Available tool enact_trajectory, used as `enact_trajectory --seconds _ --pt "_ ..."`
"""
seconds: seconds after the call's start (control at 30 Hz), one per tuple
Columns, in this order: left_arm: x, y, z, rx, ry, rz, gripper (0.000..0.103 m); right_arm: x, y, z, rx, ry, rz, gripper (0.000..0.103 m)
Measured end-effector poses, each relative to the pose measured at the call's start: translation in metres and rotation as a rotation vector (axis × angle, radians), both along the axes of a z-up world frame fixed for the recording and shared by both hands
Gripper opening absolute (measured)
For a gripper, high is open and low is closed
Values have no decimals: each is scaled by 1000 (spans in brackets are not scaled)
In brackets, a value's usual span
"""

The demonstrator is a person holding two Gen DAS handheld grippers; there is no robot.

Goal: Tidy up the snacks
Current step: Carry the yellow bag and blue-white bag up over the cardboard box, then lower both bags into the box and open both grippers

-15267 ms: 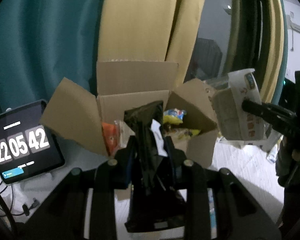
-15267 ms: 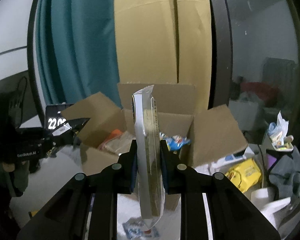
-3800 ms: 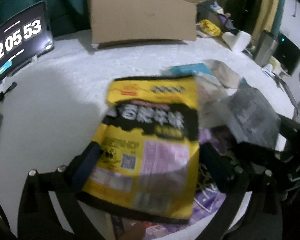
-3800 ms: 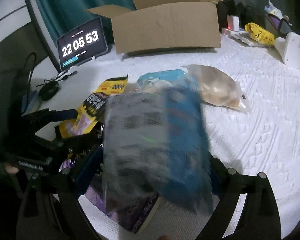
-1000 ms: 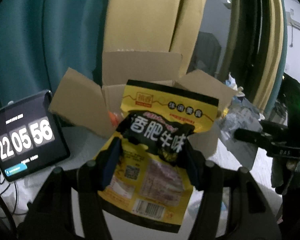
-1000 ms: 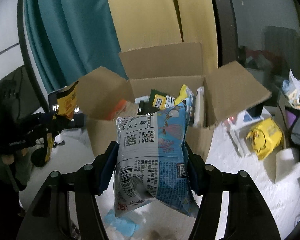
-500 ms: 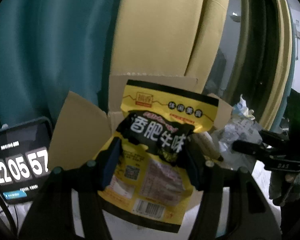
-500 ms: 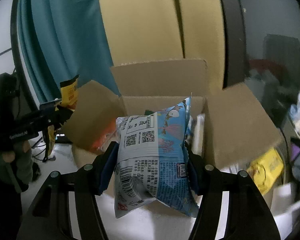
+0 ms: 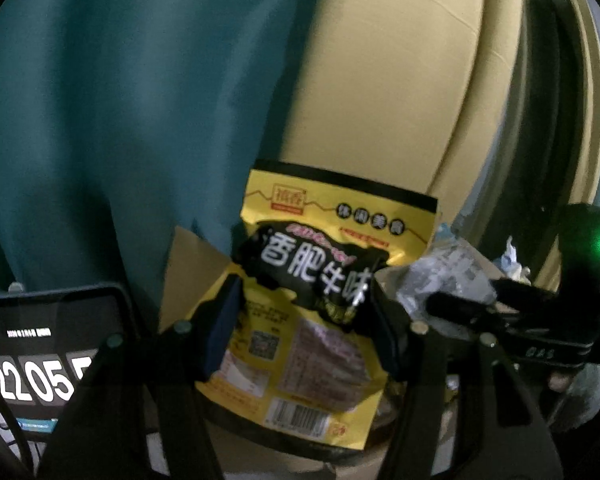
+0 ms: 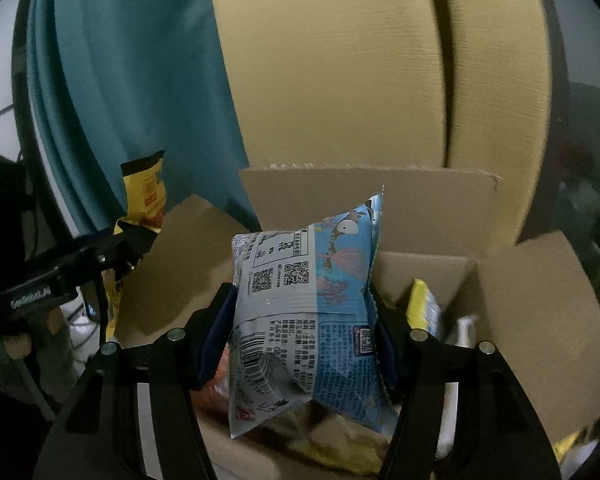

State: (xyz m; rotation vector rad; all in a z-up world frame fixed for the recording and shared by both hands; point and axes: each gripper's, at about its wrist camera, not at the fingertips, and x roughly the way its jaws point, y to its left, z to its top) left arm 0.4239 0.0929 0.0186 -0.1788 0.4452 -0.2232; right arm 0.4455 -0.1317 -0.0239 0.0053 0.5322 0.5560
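My left gripper (image 9: 304, 316) is shut on a yellow and black snack bag (image 9: 328, 280) and holds it upright over the open cardboard box (image 9: 188, 276). My right gripper (image 10: 302, 328) is shut on a blue and grey snack bag (image 10: 304, 312) and holds it upright just above the box's opening (image 10: 420, 216). Several snack packets lie inside the box, among them a yellow one (image 10: 422, 308). The right gripper with its bag shows at the right of the left wrist view (image 9: 452, 304). The left gripper with its yellow bag shows at the left of the right wrist view (image 10: 112, 252).
A tablet (image 9: 40, 356) showing a clock stands left of the box. Teal (image 9: 120, 120) and yellow (image 9: 380, 92) curtains hang close behind the box. The box's flaps (image 10: 540, 320) stand open to the left, back and right.
Both grippers have moved forward and closer to the box with their bags. The box now fills more of both views and its inside shows nearer in the right wrist view.
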Motion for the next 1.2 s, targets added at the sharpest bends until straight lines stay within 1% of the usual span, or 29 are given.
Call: enact_trajectory --seconds 0.3,0.4,0.43,0.47,0.73,0.77,0.83,0.97,1.03,1.2 --pt "13 20 0 -26 2 40 61 47 48 0 17 21 10 66" --pt "13 22 0 -32 -3 42 61 64 58 -3 -3 35 -23 75" --pt "12 23 0 -32 -4 41 61 65 58 -3 -4 32 -30 81" --pt "12 19 0 -31 -4 40 61 64 58 -2 -3 24 -39 83" --pt "3 15 -2 -38 1 24 61 42 41 13 -33 -7 -67 83" --pt "2 12 -2 -34 0 17 61 45 32 17 -34 -11 -72 83" --pt "1 6 -1 -29 0 2 61 34 22 22 -37 -22 -88 83" --pt "-5 -14 -2 -16 4 -46 61 14 4 33 -43 -53 -126 83" --pt "-7 -24 -3 -14 10 -71 61 3 -13 38 -42 -62 -147 83" --pt "2 -56 -14 -20 68 -122 61 -11 -38 37 -50 -78 -192 83"
